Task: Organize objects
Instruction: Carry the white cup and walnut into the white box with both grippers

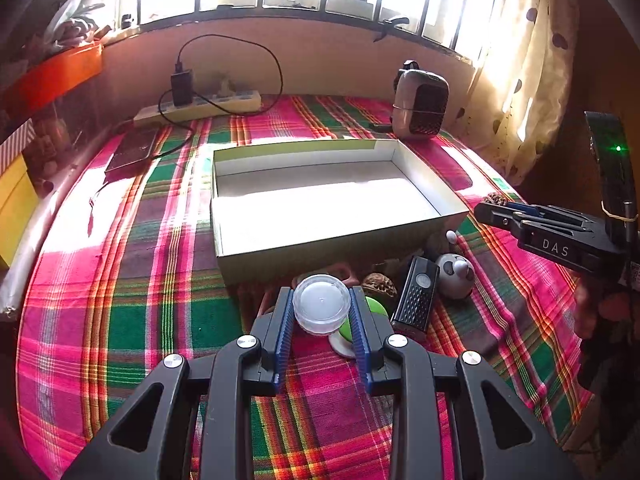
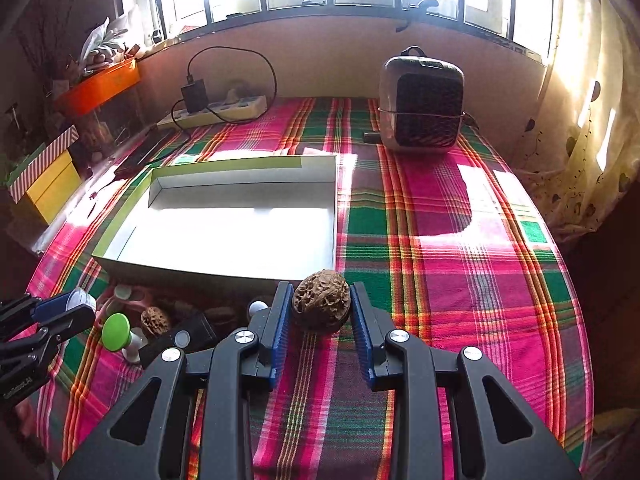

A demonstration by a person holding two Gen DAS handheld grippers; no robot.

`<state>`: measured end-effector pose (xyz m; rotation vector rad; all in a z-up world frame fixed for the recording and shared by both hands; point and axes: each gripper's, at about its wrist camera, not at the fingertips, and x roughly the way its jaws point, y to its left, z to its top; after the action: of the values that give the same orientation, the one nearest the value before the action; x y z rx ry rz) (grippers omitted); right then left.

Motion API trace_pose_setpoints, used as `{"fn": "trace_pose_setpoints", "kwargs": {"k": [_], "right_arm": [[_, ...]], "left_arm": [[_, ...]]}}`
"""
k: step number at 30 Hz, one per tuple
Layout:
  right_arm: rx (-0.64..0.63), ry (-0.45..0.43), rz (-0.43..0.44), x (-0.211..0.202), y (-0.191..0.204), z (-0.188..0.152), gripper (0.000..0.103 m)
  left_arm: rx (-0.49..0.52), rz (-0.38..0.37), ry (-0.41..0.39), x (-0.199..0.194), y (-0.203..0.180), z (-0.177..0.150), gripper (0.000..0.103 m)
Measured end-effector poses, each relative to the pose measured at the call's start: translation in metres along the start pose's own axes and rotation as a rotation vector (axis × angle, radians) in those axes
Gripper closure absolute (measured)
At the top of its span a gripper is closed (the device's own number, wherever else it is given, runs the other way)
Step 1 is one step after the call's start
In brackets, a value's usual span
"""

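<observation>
Plaid cloth (image 1: pixel 160 280) in pink, green and orange covers the table under a bright window. Nearest in the left wrist view, the left gripper (image 1: pixel 322 316) has its two blue pads pressed on a small clear jar (image 1: pixel 321 303) with a round, ribbed lid, held just above the cloth. In the right wrist view, the right gripper (image 2: pixel 321 306) clamps one brown walnut (image 2: pixel 321 301) between its pads; the shell is deeply wrinkled and pitted.

Just behind the jar lies a small group of things: one green knob on a white foot (image 1: pixel 374 312), one second walnut (image 1: pixel 378 286), one black ribbed remote (image 1: pixel 416 292), one grey panda toy (image 1: pixel 456 274) and one pink object (image 1: pixel 344 272), mostly hidden. So two walnuts are in sight, one held and one on the cloth.

Beyond this group stands one open cardboard box (image 1: pixel 452 204), green outside and white inside, its bottom lit by the sun. Farther back there are one grey fan heater (image 2: pixel 420 108) to the right, and one power strip (image 2: pixel 212 114) with a black charger (image 2: pixel 195 98) plugged in, near the wall.
</observation>
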<state>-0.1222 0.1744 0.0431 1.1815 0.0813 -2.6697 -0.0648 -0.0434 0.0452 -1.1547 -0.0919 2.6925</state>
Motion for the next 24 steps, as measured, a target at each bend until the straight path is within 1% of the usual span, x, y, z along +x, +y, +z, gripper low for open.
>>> {"fn": "trace_pose_setpoints", "kwargs": {"k": [9,19,24], "right_arm": [[-0.008,-0.009,0.017,0.006,0.001,0.024,0.073],[-0.010,-0.017,0.040,0.030,0.007,0.057,0.073],[-0.024,-0.001,0.047,0.050,0.009,0.071,0.073]], "left_arm": [[0.001,-0.012,0.003,0.017,0.004,0.034,0.078],[-0.001,0.013,-0.001,0.047,0.017,0.070,0.078],[-0.015,0.017,0.035,0.072,0.026,0.085,0.078]]}}
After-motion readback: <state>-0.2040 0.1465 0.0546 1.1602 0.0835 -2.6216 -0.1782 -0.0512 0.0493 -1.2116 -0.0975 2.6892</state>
